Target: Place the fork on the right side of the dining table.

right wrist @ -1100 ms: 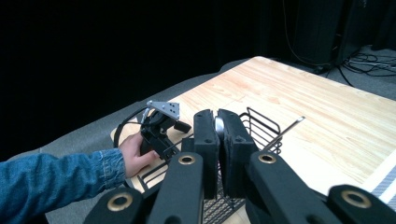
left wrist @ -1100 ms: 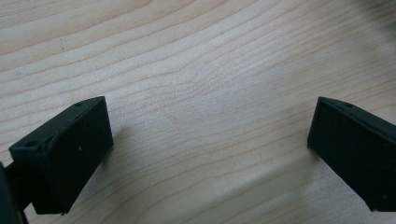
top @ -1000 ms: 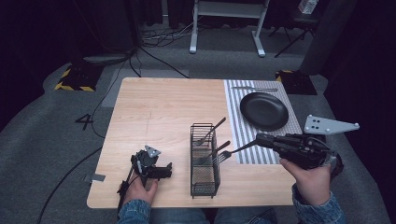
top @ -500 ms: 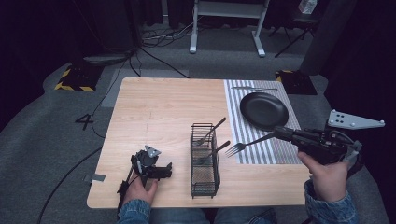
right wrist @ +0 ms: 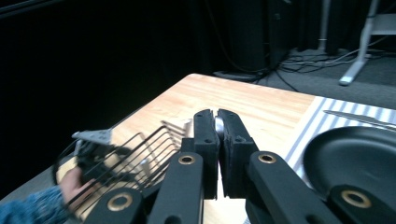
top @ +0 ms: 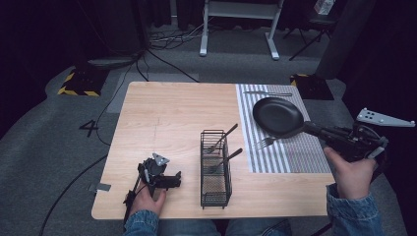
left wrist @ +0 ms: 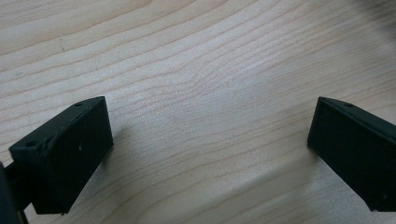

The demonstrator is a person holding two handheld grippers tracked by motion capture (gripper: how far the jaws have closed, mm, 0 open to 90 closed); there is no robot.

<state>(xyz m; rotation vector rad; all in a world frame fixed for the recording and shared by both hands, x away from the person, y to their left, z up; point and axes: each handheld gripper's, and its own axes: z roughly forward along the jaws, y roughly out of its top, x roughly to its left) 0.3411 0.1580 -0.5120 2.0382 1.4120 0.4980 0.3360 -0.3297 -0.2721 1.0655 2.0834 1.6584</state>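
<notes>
Two tongs: right (top: 309, 127) level, clamped on fork (top: 269, 141) handle; left (top: 169, 181) wide, low over table (top: 177, 113).

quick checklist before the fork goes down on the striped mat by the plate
1. Fork held firm in the right gripper: ok, jaws closed on its handle.
2. Fork clear of the wire caddy: ok, it hangs over the striped mat.
3. Free mat to the left of the black plate: ok, bare stripes there.
4. Knife out of the way: ok, it lies at the mat's far edge.
5. Left gripper out of the path: ok, open, at the table's near edge.
6. Two forks left in the caddy stay put: cannot tell.
</notes>
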